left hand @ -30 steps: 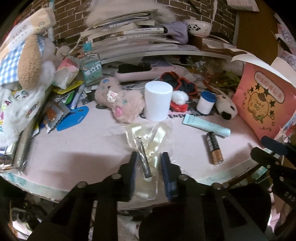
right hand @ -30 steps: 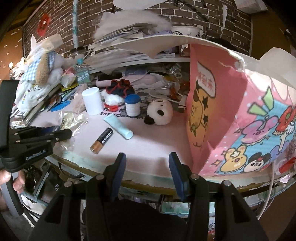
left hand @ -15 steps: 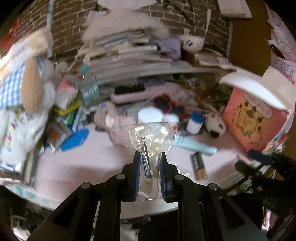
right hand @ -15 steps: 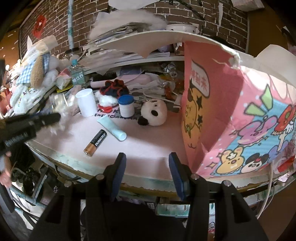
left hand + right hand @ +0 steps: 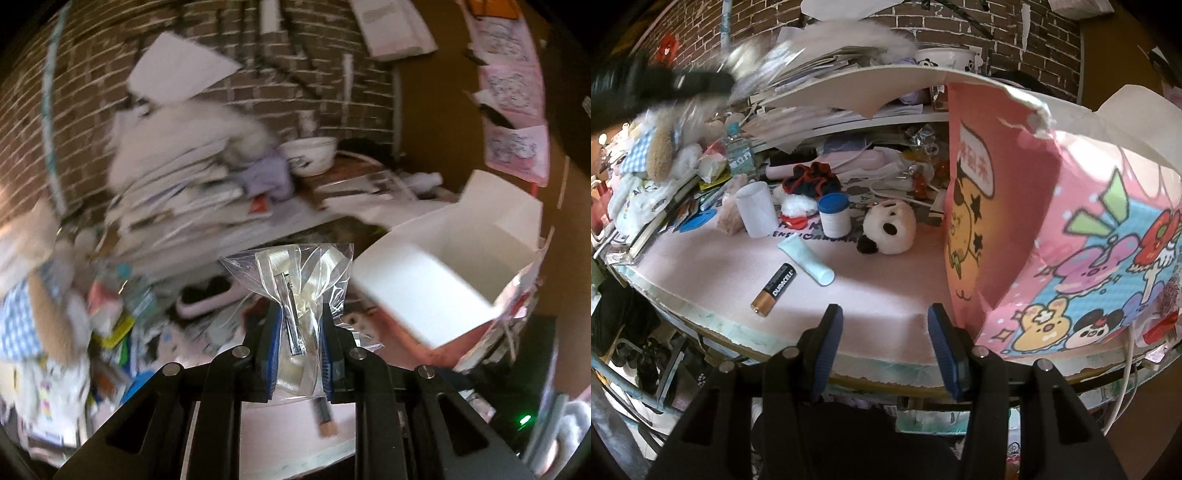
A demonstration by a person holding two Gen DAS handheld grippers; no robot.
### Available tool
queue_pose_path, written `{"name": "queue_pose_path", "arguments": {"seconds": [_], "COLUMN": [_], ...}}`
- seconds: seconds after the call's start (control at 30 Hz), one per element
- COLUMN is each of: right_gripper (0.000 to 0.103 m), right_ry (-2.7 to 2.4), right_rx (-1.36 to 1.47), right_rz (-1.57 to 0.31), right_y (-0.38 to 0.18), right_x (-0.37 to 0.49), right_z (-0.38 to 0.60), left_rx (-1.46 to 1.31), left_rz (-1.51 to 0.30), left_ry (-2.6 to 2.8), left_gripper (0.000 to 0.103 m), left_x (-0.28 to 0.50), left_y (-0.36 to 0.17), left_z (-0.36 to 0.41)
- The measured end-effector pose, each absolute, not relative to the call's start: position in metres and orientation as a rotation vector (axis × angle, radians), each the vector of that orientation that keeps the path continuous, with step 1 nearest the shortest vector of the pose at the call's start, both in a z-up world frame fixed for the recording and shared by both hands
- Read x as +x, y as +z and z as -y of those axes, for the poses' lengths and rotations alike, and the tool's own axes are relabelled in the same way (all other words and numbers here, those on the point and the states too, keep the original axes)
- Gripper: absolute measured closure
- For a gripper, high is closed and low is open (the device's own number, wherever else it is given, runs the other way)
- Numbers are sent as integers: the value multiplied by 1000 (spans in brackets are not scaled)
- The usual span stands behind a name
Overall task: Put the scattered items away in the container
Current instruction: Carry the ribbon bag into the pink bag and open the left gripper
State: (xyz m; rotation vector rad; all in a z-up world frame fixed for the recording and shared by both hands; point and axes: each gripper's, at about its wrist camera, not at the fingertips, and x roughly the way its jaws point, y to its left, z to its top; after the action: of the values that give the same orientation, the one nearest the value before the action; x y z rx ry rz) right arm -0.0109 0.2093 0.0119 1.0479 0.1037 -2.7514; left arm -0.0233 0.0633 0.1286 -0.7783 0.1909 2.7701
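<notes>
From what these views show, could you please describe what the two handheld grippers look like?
Both look alike. The left gripper and right gripper each have a matte black frame with angular cut-outs, round silver bolt heads at the joints, and two black fingers faced with ribbed blue pads. No cables, markings or sleeves are visible on them.

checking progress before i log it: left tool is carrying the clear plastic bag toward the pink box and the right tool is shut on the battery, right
Not quite. The right tool is open and holds nothing; the battery lies on the pink mat, as the right wrist view shows. The left tool does grip the clear plastic bag near the pink box.
</notes>
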Motion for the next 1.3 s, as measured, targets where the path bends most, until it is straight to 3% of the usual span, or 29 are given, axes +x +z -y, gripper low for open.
{"name": "queue_pose_path", "arguments": {"seconds": [0.47,1.03,1.3], "right_gripper": [59,59,59], "right_ry": [-2739,-2734,-2728], "right_rx": [1056,1063,1064], "right_rz": [-89,-85,-83], "right_y": [10,10,10], "right_x": [-14,-12,-12], "right_z": [-208,-210,-210], "left_rx": [-759,-997,-993], "left_rz": [-326,-507,-536], "left_ry": [2490,2286,2284], "left_gripper": [90,90,78], "left_x": [-49,-99,-105], "left_y": [155,121,119], "left_z": [-150,-222,-225]}}
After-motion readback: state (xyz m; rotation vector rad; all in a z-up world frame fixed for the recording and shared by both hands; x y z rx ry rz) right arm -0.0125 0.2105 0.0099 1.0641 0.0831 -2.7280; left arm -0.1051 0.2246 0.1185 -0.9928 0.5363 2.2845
